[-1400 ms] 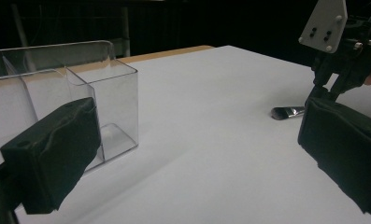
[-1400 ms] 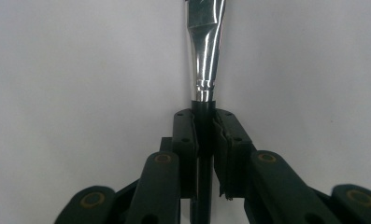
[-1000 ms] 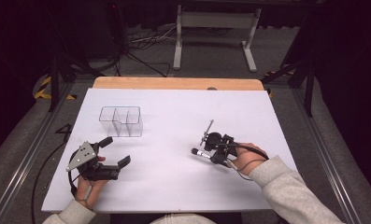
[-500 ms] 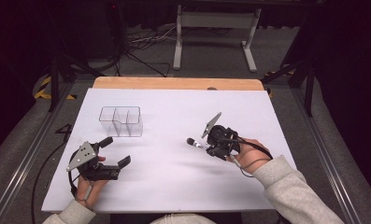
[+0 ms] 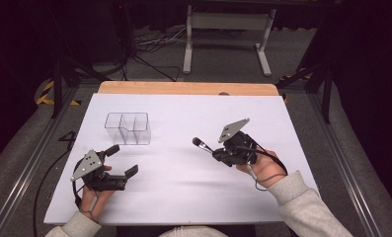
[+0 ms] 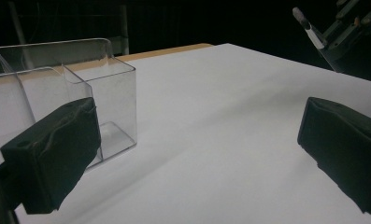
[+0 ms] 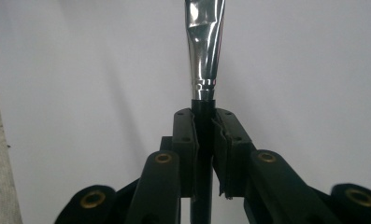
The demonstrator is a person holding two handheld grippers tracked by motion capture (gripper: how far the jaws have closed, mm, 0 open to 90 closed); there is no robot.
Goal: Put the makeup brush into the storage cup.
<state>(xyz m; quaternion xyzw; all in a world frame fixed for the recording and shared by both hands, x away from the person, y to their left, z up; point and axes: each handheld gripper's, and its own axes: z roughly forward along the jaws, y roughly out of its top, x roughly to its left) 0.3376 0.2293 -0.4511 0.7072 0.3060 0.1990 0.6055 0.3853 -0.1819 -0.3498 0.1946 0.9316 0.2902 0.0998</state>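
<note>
The right gripper (image 5: 214, 152), pinching a brush (image 5: 202, 144), has lifted over open table (image 5: 183, 106), well apart from the spread left gripper (image 5: 122, 160).

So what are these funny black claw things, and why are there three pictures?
They are grippers, tools with two black jaws that a person holds, one in each hand. The big picture comes from a camera up high, looking down on a table covered in white paper. The other two come from little cameras riding on each gripper, so you look along its jaws.

The left gripper rests low by the table with its jaws wide open and nothing between them. In its own picture you see its two black pads and a clear plastic box with compartments, which looks empty.

The right gripper is shut on a makeup brush: a black handle, a shiny silver collar, and a dark tip pointing towards the box.
</note>
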